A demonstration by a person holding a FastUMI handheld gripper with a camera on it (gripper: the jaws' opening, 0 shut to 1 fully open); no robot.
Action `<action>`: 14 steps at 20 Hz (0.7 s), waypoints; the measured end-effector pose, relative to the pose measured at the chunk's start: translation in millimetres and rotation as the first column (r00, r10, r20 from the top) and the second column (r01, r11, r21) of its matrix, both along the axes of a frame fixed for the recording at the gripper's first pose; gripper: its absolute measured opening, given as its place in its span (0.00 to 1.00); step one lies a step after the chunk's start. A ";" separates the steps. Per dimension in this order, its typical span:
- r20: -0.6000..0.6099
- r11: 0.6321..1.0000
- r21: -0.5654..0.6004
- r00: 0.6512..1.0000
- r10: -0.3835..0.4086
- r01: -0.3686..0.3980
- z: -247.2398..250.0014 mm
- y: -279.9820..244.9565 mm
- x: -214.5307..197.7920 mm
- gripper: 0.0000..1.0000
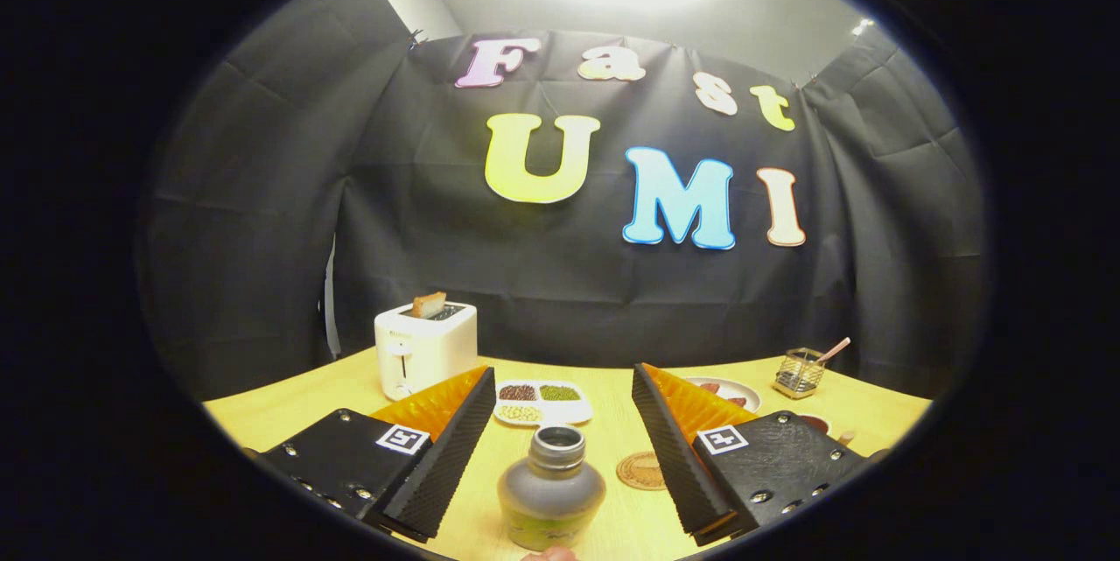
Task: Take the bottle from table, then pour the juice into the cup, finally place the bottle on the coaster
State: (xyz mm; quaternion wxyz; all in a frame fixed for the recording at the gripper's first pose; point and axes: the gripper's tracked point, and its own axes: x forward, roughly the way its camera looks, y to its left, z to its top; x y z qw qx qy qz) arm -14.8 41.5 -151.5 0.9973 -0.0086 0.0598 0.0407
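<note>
bottle (551, 491) grey, green base | toaster (426, 348) white | table (289, 408) yellow wood

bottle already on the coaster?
No. The bottle stands on the table between the open gripper fingers, with the coaster beside it.

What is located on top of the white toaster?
A slice of toast sticks up from a slot of the toaster; its lower part is hidden inside. The open gripper has the bottle between its fingers, untouched.
</note>
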 end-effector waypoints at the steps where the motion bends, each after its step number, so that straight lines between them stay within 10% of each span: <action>1: -0.009 1.000 0.008 1.000 -0.002 0.002 -8.4 -0.1 -0.4 0.96; 14: -0.045 1.000 0.028 0.999 0.014 -0.013 -70.5 -0.4 -3.0 0.96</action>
